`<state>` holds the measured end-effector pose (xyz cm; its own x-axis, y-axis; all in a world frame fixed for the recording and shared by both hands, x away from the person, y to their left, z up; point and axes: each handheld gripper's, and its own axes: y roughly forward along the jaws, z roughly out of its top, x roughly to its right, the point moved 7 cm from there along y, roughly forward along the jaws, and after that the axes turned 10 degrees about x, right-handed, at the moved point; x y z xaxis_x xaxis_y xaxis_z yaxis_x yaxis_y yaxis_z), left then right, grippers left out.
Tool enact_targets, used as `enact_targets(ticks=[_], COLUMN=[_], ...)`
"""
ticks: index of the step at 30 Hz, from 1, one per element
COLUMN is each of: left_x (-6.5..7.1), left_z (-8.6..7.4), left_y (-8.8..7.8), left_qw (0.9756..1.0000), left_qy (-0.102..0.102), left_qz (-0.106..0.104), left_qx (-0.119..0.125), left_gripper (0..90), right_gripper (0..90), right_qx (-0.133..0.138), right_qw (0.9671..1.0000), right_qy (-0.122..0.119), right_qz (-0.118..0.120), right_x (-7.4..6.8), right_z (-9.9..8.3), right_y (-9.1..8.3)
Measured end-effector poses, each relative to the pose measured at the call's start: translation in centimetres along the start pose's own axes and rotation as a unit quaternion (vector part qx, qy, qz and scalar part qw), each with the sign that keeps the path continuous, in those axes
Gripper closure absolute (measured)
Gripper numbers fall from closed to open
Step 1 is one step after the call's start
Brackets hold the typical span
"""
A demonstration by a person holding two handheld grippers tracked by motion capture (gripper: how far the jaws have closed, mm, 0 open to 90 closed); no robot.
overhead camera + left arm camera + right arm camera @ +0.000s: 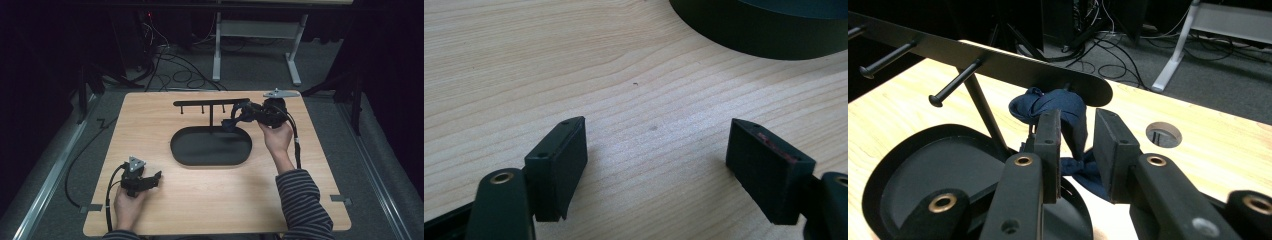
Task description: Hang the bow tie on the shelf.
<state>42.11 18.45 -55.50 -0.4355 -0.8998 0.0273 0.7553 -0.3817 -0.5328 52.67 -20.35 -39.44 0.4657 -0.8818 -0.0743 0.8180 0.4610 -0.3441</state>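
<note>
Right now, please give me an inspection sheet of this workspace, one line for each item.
Surface: light wooden table, with a round hole near its far right corner.
Job's things: black rack with pegs, standing on an oval black tray; dark blue cloth hanging at the rack's right end.
Clutter: nothing seen.
Grippers: left gripper open, low over bare wood beside the tray; right gripper at the cloth, which hangs between its jaws; a gap shows on one side, so it does not look clamped.
Cables: one trails from each gripper; more lie loose on the floor behind the table.
Surroundings: dark room, grey floor, white table frame behind.
</note>
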Motion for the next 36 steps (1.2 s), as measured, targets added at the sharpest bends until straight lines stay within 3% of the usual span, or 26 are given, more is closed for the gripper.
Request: enact_targets(ticks=[20, 36], left_x=[0.0, 0.0], left_z=[0.0, 0.0], left_y=[0.0, 0.0], left_qw=[1.0, 1.0], left_qy=[-0.001, -0.001], left_qz=[0.0, 0.0], left_qx=[0.001, 0.0], left_gripper=[25.1, 25.1], right_gripper=[68.4, 60.9], right_qx=[0.013, 0.018], right_qw=[0.9999, 0.9996], right_qy=[0.001, 0.023], right_qz=[-0.007, -0.007], right_x=[0.7, 1.9], right_z=[0.0, -1.0], right_y=[-2.6, -4.4])
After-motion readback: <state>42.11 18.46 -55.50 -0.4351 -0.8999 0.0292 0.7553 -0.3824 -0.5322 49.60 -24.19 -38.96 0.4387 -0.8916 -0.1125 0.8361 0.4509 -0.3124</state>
